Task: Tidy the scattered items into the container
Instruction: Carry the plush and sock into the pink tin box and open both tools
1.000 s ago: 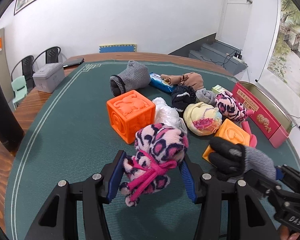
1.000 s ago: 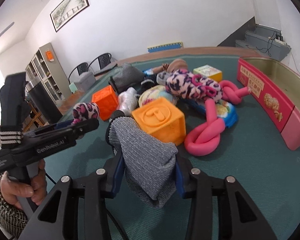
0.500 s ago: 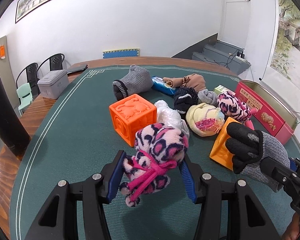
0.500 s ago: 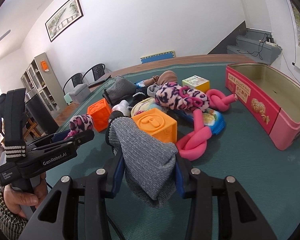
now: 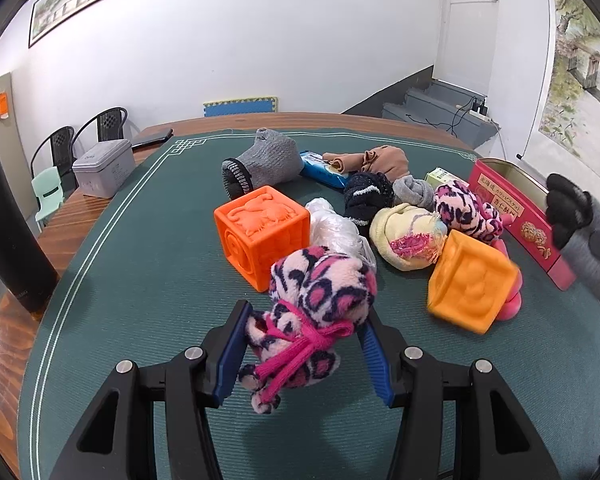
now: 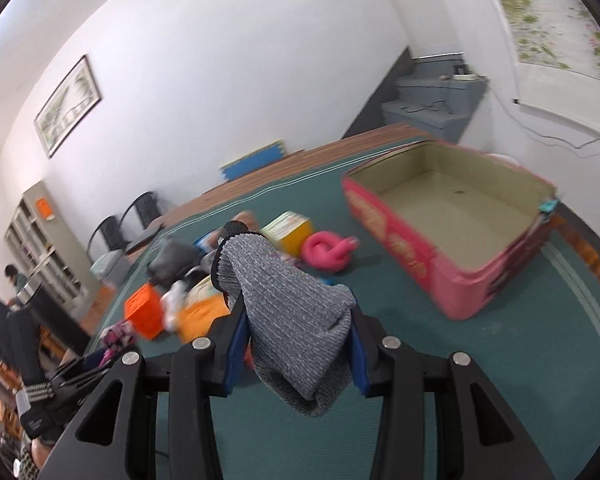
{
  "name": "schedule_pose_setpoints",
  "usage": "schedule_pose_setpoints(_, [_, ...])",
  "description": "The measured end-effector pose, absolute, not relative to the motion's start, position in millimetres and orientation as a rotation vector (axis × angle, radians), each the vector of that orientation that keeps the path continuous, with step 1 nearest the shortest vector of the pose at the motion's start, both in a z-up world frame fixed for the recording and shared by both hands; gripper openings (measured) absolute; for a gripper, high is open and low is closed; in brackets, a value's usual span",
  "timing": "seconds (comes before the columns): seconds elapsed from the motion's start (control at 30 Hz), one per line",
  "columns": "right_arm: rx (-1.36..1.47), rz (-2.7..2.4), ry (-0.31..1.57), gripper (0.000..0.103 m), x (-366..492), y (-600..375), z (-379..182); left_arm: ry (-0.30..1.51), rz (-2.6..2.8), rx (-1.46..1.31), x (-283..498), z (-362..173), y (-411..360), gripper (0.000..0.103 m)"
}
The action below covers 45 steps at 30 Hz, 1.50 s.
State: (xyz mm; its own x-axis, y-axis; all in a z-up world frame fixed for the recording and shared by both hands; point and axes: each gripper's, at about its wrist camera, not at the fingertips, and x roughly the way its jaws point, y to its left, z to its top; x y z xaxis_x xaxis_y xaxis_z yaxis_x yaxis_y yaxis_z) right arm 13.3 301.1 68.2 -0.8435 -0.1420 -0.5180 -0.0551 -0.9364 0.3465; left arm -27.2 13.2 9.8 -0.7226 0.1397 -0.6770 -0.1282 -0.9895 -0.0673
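Observation:
My left gripper (image 5: 306, 354) is shut on a pink leopard-print plush sock (image 5: 312, 312) tied with a pink cord, held above the green table mat. My right gripper (image 6: 298, 346) is shut on a grey knit glove (image 6: 292, 312) with black fingertips, raised well above the mat; the glove also shows at the right edge of the left wrist view (image 5: 580, 236). The pink tin container (image 6: 452, 216) stands open and empty, ahead and to the right of the right gripper. Its side shows in the left wrist view (image 5: 516, 216).
A pile lies mid-mat: two orange cubes (image 5: 262, 234) (image 5: 470, 280), a grey beanie (image 5: 266, 162), a yellow sock ball (image 5: 408, 236), another leopard sock (image 5: 466, 210), a pink knotted toy (image 6: 326, 250) and a small box (image 6: 288, 228). A grey tin (image 5: 104, 168) sits far left.
My right gripper has lifted the grey glove and swung right toward the pink tin, which now fills more of its view. My left gripper still holds the leopard sock in place.

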Motion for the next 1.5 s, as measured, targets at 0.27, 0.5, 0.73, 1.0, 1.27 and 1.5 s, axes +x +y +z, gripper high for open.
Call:
schedule_pose_setpoints(0.27, [0.869,-3.117,-0.522,0.046,-10,374,93,-0.035,2.78,-1.114,-28,16,21,0.055])
schedule_pose_setpoints(0.5, [0.99,-3.176,-0.509,0.046,-54,414,80,-0.037,2.751,-1.117,-27,26,39,0.055])
schedule_pose_setpoints(0.73, [1.021,-3.179,-0.466,0.058,-74,425,62,0.063,2.705,-1.055,-31,46,89,0.055])
schedule_pose_setpoints(1.0, [0.897,-3.187,-0.561,0.061,-53,442,72,0.095,2.601,-1.025,-50,57,158,0.055])
schedule_pose_setpoints(1.27, [0.81,-3.254,-0.627,0.061,-39,450,83,0.093,2.501,-0.986,-82,74,229,0.055])
schedule_pose_setpoints(1.5, [0.811,-3.321,-0.689,0.061,-33,462,88,0.058,2.394,-0.981,-115,80,295,0.055])
